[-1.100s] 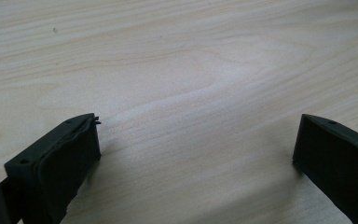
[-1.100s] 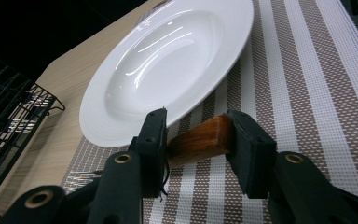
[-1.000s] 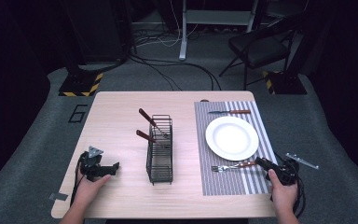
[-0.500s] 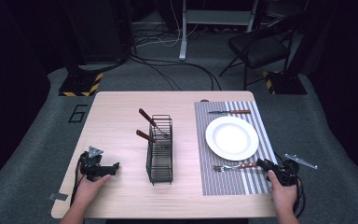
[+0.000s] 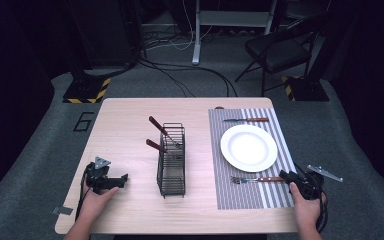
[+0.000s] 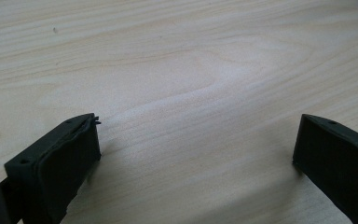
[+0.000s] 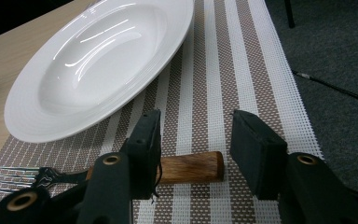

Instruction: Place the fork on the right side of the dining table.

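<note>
A fork (image 5: 257,179) with a wooden handle lies on the striped placemat (image 5: 240,195), just in front of the white plate (image 5: 248,148). My right gripper (image 5: 300,182) sits at the handle's end, near the mat's right edge. In the right gripper view the gripper (image 7: 196,121) is open. The handle (image 7: 191,167) lies flat between its jaws, close to the left one, and the tines (image 7: 4,179) point away at the lower left. My left gripper (image 5: 107,180) rests on the bare wood at the table's front left. It (image 6: 198,126) stands wide open with nothing between its jaws.
A black wire caddy (image 5: 171,160) holding two wooden-handled utensils stands mid-table. A knife (image 5: 246,120) lies on the mat beyond the plate (image 7: 98,65). A folding chair (image 5: 280,50) and cables are on the floor past the table's far edge.
The right gripper has shifted slightly toward the near edge. The fork stays about where it was. The left gripper has not moved.
</note>
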